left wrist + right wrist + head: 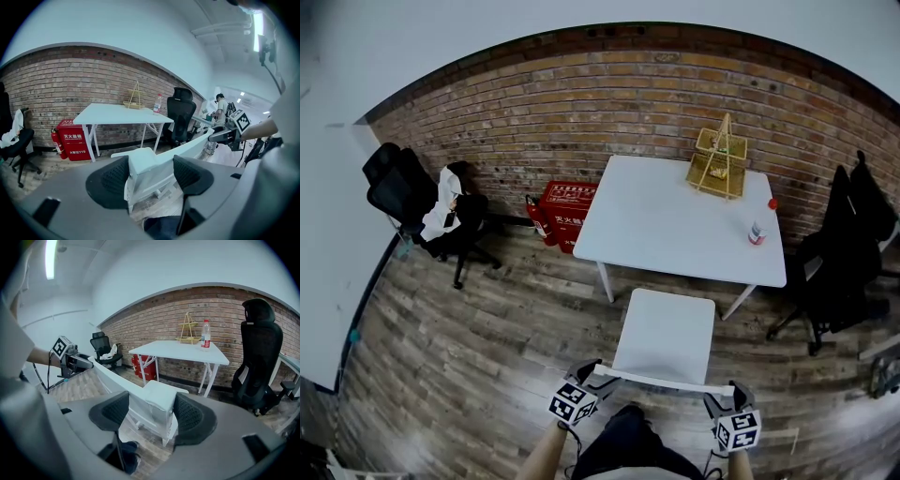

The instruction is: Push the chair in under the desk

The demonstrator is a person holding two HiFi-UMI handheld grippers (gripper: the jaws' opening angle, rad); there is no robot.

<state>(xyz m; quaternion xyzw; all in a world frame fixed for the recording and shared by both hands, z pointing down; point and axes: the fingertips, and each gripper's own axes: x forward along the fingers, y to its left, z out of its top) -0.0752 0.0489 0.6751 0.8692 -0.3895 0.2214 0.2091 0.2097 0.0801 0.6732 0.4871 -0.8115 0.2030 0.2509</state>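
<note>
Grip: left gripper [586, 375] and right gripper [724, 392] each clamped on one end of the chair [666, 336] back's top rail, equally near. Rail runs left to right, square to my push. Seat lies straight ahead, its front edge near the desk [666, 220]. I judge the gap between desk legs wide enough. Office chair [839, 262] stands right, well apart.

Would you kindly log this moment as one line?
left gripper jaws on chair back; right gripper likewise; chair short of desk; push pending
</note>
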